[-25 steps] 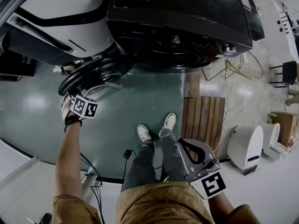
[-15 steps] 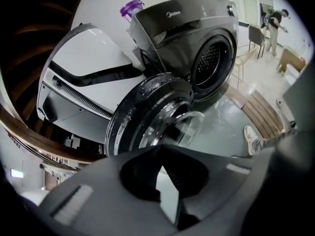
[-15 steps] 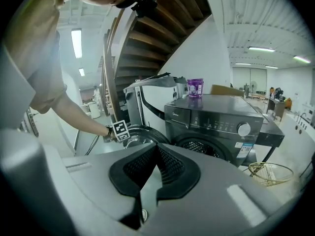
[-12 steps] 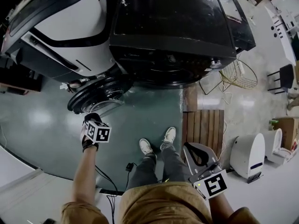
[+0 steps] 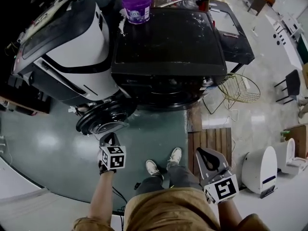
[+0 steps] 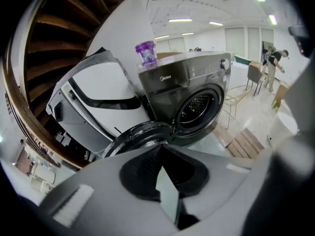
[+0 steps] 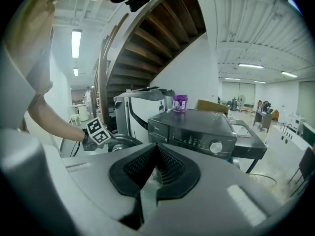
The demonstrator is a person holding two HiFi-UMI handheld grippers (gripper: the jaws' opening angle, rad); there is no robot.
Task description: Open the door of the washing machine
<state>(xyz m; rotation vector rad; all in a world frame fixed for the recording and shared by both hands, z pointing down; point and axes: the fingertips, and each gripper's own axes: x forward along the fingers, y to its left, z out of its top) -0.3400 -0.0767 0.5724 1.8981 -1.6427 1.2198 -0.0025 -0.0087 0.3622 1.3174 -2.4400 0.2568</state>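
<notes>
Washing machine (image 5: pixel 168 47): black front-loader, stood on the green floor (image 5: pixel 43 138), drum opening (image 6: pixel 197 107) exposed. A large white machine (image 5: pixel 67 57) sat tilted against its left side.

Door (image 5: pixel 106 117) was already open. It had swung out to the left of the drum opening, hinge side at the machine's front-left corner, round glass bulging from its face. Nothing was touching it.

A wooden slat mat (image 5: pixel 211 138) lay on the floor just off the machine's front-right corner. A white rounded unit (image 5: pixel 260 165) stood further right, and a gold wire basket (image 5: pixel 238 88) stood by the machine's right side.

Left gripper (image 5: pixel 109 136) hovered just below the door's lower edge in the head view, clear of it. Jaws were together with nothing between them, and its own view looked over the pads at the door and the drum opening.

Right gripper (image 5: pixel 206 154) hung over the wooden slat mat, well apart from the door, beside the person's right leg. Jaws were closed and empty. Its view took in the machine's control panel with a silver knob (image 7: pixel 215 147), and the left gripper's marker cube (image 7: pixel 97 130).

A purple tub (image 5: pixel 137 6) sat at the back-left corner of the machine's top. White shoes (image 5: pixel 163 161) stood on the floor between the two grippers.
</notes>
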